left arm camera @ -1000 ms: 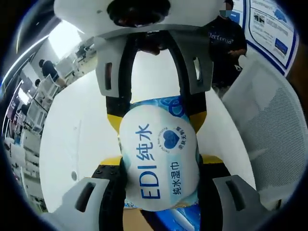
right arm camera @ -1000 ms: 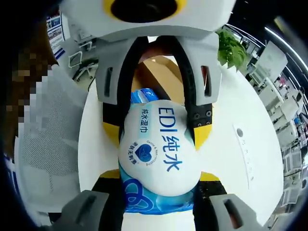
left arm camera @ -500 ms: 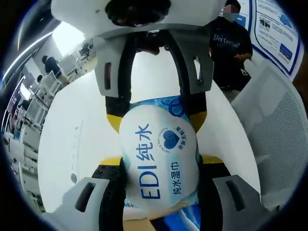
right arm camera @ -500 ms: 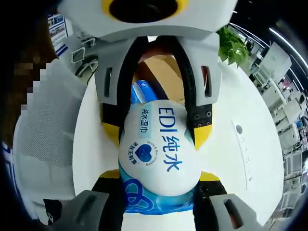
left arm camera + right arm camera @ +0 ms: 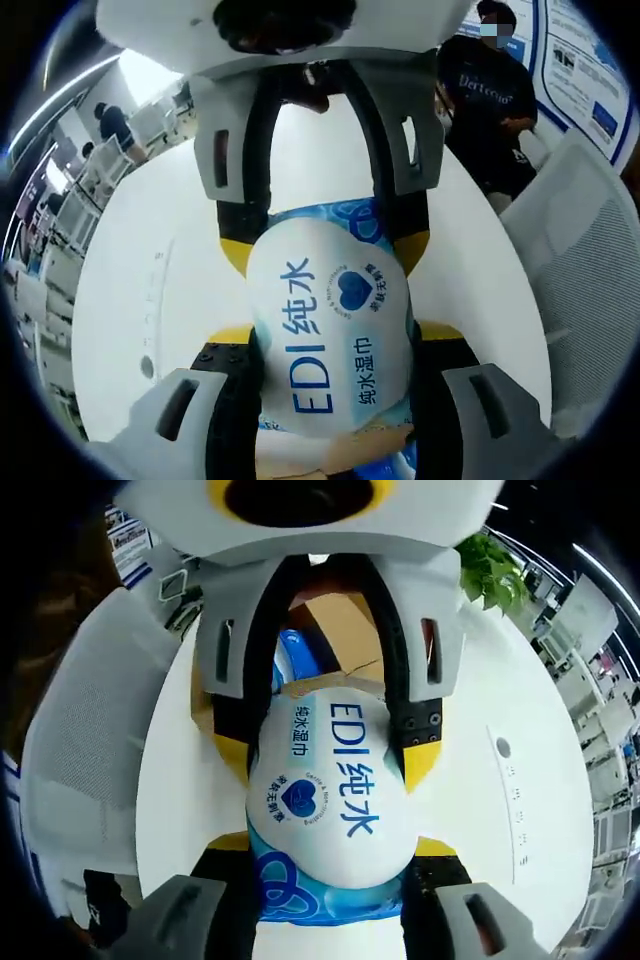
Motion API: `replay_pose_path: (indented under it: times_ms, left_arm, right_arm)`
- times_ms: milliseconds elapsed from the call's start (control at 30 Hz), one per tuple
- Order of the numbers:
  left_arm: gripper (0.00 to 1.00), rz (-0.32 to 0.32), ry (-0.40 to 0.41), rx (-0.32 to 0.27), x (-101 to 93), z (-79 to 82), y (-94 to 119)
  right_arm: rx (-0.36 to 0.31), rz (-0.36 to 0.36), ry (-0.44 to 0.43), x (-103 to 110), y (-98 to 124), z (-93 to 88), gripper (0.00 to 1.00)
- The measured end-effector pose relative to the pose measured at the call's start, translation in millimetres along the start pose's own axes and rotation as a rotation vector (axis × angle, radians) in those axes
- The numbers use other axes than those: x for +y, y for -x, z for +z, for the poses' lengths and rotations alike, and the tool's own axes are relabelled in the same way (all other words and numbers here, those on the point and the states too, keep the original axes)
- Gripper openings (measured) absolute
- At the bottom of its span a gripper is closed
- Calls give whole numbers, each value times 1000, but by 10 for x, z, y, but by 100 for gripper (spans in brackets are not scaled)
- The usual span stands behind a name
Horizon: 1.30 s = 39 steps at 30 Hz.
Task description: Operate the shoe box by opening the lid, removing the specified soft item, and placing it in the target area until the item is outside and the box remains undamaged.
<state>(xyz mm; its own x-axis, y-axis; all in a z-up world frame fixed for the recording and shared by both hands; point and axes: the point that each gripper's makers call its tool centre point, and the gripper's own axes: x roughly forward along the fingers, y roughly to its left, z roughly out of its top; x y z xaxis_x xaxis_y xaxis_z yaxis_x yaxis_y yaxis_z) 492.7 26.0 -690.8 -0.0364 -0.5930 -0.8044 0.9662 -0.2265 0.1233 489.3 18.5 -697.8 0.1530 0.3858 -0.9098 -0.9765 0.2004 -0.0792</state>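
White round tabletop [image 5: 130, 270] fills the background, an office with desks beyond it and a white mesh chair [image 5: 590, 290] at its right edge. Compared with a second ago, both views have swung over the tabletop while the pack keeps the same place between the jaws, so the pair of tools is carrying it, not regripping. In the right gripper view the brown cardboard shoe box [image 5: 335, 630] now sits farther behind the pack, its lid up; the item looks to be out of the box, with only placement left. The left tool [image 5: 330, 330] and the right tool [image 5: 330, 815] are both clamped on the white-and-blue soft wet-wipe pack [image 5: 330, 330], gripping it from opposite ends, jaws pressed against its sides. The pack hangs above the tabletop, near the box.
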Motion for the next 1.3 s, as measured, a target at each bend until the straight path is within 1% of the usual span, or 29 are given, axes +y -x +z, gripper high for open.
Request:
replay_pose_path:
  times_ms: [100, 367, 633, 1000, 1300]
  left_arm:
    - [59, 9, 3, 5, 28, -11, -48]
    - [59, 2, 24, 2, 87, -13, -175]
    - [59, 1, 40, 24, 119, -89, -338]
    - [59, 4, 60, 49, 154, -196, -494]
    - [59, 9, 84, 53, 184, -233, -608]
  right_arm:
    - [6, 0, 11, -34, -34, -35, 54]
    - [12, 18, 18, -103, -105, -156, 54]
    - [22, 35, 29, -131, -233, -247, 54]
    - [27, 47, 44, -176, -405, -341, 54]
    - [33, 46, 54, -200, -510, -437, 54]
